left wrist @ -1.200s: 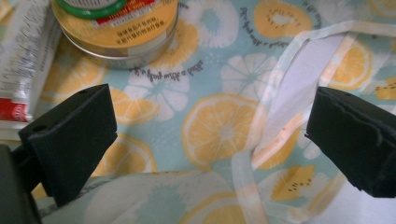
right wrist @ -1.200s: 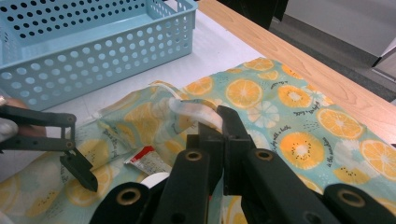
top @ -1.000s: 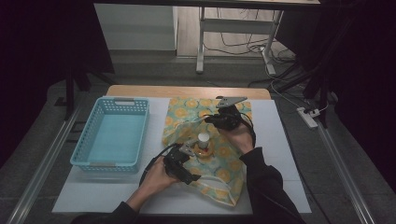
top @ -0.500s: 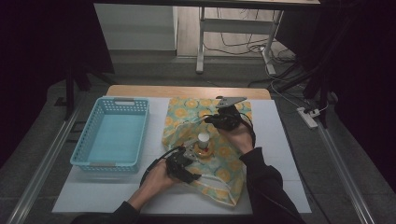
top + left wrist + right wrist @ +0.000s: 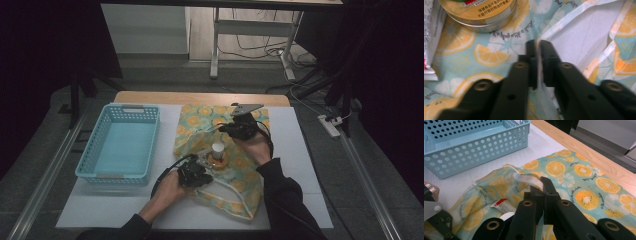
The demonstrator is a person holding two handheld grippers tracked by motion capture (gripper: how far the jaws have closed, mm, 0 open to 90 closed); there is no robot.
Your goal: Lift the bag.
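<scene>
A light-blue cloth (image 5: 200,120) printed with orange slices lies on the white table mat. A round tin with a white lid (image 5: 218,152) stands on it, and its gold wall (image 5: 479,12) shows up close in the left gripper view. My left gripper (image 5: 202,167) sits at the cloth's near edge beside the tin. Its jaws (image 5: 537,43) have just been closing and now pinch the white hem. My right gripper (image 5: 225,128) is behind the tin, shut (image 5: 540,182) on a raised fold of the hem. A small tube (image 5: 504,206) lies on the cloth.
A light-blue perforated basket (image 5: 122,142) stands left of the cloth, its wall (image 5: 474,142) near the right gripper's side. The table's wooden back edge (image 5: 200,97) runs behind the cloth. Bare white mat (image 5: 295,145) lies to the right.
The left gripper's jaws have come together on the cloth's near hem. Both hands stay where they were, and the right gripper keeps its hold.
</scene>
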